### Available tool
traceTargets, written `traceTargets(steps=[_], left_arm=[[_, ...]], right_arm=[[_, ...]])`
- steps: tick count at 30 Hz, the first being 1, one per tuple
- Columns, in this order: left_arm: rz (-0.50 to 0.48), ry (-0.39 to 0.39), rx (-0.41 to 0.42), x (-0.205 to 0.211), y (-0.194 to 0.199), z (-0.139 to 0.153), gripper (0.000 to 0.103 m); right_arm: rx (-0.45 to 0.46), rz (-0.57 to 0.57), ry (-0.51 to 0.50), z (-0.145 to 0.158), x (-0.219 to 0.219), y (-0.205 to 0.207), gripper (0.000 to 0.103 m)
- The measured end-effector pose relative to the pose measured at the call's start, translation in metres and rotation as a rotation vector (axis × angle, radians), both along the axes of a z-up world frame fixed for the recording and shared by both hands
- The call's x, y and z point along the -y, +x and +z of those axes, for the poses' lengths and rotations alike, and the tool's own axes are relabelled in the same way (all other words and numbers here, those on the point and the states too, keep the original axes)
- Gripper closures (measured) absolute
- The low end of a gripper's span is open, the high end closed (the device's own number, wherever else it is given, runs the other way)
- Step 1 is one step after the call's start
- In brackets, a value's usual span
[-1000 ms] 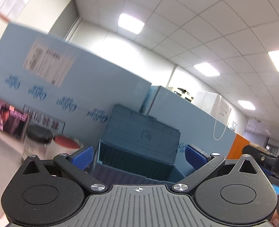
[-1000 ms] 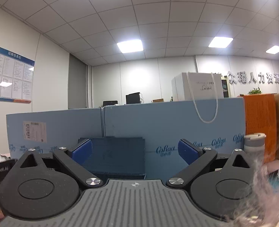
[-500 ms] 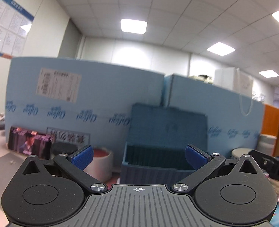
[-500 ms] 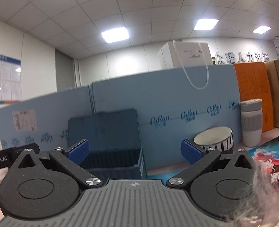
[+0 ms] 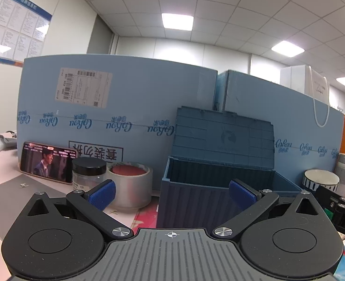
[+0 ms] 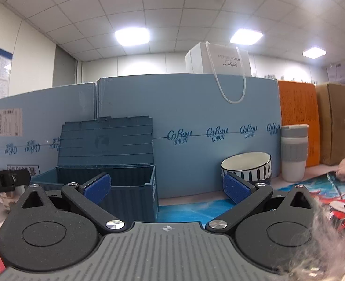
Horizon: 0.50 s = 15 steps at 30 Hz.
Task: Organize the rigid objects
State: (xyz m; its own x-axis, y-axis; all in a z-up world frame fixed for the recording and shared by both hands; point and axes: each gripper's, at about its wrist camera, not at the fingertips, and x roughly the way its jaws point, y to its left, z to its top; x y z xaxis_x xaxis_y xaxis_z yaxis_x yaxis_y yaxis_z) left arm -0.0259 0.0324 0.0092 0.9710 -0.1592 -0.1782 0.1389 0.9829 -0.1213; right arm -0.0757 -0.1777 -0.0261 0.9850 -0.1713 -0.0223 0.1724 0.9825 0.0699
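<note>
Left wrist view showed the left gripper (image 5: 172,193) spread wide and empty, facing the blue storage box (image 5: 209,201) with its lid up against the blue foam board (image 5: 130,107). Left of the box stood a tape roll (image 5: 130,187), a black-lidded jar (image 5: 88,175) and a phone (image 5: 47,162). From the right wrist, the right gripper (image 6: 167,188) was likewise released, holding nothing; a striped bowl (image 6: 248,167) and white cup (image 6: 294,152) stood right of the box
</note>
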Motion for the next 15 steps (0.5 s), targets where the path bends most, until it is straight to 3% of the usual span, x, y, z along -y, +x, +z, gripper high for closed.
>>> traceTargets(steps=[15], left_arm=[[-0.021, 0.07, -0.101, 0.014, 0.009, -0.011, 0.0]], right_arm=[[-0.119, -0.028, -0.013, -0.003, -0.002, 0.016, 0.0]])
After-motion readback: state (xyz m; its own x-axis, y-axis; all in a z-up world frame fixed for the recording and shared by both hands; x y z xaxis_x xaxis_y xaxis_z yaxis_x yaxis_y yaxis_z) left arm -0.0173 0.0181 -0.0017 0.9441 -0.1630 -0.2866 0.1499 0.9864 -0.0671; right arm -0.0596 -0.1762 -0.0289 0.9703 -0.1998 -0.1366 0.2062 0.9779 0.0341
